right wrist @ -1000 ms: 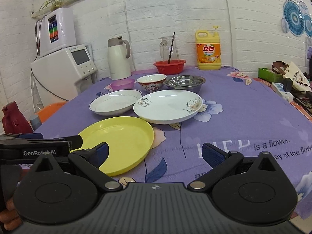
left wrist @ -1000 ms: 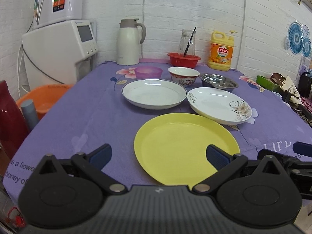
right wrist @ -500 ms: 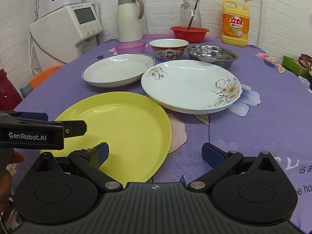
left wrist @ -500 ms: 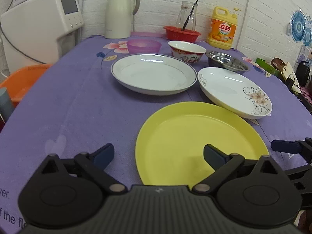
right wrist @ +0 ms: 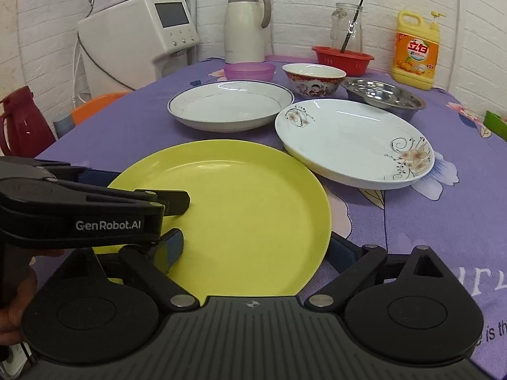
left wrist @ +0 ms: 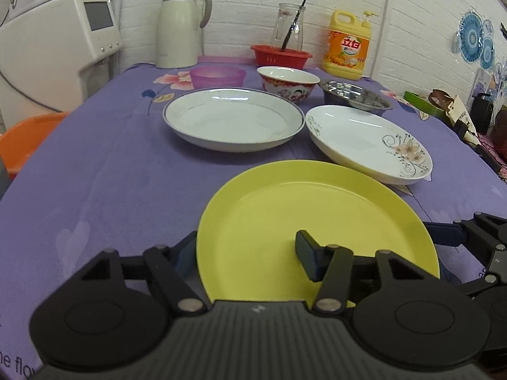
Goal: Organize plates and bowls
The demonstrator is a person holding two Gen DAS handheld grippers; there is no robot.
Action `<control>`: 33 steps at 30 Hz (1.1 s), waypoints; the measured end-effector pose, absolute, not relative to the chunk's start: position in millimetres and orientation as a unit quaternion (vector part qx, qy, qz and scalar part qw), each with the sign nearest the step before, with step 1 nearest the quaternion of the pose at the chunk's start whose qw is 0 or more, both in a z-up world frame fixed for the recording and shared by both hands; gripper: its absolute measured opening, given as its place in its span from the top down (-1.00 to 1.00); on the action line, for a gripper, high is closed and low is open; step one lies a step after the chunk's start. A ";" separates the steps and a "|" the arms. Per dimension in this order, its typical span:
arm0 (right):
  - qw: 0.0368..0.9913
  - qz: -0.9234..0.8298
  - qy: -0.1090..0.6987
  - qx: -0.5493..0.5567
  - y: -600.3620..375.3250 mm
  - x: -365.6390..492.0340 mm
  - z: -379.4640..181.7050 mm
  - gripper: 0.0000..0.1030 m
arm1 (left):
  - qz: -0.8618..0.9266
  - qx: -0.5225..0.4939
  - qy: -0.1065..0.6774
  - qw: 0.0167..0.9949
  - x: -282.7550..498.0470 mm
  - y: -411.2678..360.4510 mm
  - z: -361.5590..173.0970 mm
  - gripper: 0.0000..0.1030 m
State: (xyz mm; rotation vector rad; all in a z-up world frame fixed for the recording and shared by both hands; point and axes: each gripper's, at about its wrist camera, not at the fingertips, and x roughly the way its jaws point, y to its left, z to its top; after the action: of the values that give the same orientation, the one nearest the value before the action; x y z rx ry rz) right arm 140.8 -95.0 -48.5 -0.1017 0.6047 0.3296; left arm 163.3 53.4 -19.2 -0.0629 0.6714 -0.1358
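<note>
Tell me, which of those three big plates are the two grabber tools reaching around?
The yellow plate, the plain one nearest the camera. Both the left gripper and right gripper straddle its rim; the blue-rimmed white plate and flowered plate sit untouched behind.

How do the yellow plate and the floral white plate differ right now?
The yellow plate is plain with no pattern; the floral white plate has flower prints at two rim spots. The yellow plate sits nearest, with fingers of the left gripper and right gripper straddling its rim; the floral white plate lies untouched behind it. Both are round, empty and upright.
</note>
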 end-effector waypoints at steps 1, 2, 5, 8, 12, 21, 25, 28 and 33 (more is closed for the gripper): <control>0.940 0.163 0.295 -0.050 -92.9 141.0 -48.0 -1.00 | -0.060 -0.034 0.332 0.941 162.8 57.1 -17.8 -0.04; 0.940 0.166 0.294 -0.048 -90.7 141.6 -47.0 -1.00 | -0.055 -0.036 0.331 0.941 161.5 61.1 -16.2 -0.04; 0.941 0.180 0.283 -0.054 -77.1 141.8 -40.1 -1.00 | -0.038 -0.046 0.325 0.944 156.2 77.3 -7.7 -0.04; 0.941 0.198 0.270 -0.059 -60.3 144.4 -33.9 -1.00 | -0.014 -0.047 0.318 0.947 152.9 94.5 -0.5 -0.03; 0.936 0.219 0.271 -0.060 -43.3 149.5 -34.2 -1.00 | 0.004 -0.054 0.325 0.944 153.7 109.8 -3.0 -0.03; 0.930 0.207 0.298 -0.056 -43.0 159.9 -45.7 -1.00 | -0.004 -0.046 0.336 0.941 170.4 101.3 -15.0 -0.03; 0.931 0.204 0.299 -0.053 -44.7 168.0 -46.6 -1.00 | -0.007 -0.044 0.334 0.941 177.8 99.3 -16.2 -0.04; 0.929 0.209 0.300 -0.051 -45.7 168.7 -47.5 -1.00 | -0.010 -0.043 0.332 0.942 176.9 98.8 -17.5 -0.11; 0.924 0.226 0.306 -0.024 -55.8 168.3 -43.1 -1.00 | -0.023 -0.070 0.334 0.940 176.3 110.0 -12.0 -0.39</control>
State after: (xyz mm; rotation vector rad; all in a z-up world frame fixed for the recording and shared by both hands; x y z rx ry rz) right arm 168.3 -55.8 -43.1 -0.0487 0.6277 0.4642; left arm 176.3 110.0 -12.0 -0.1426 0.6810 -0.0464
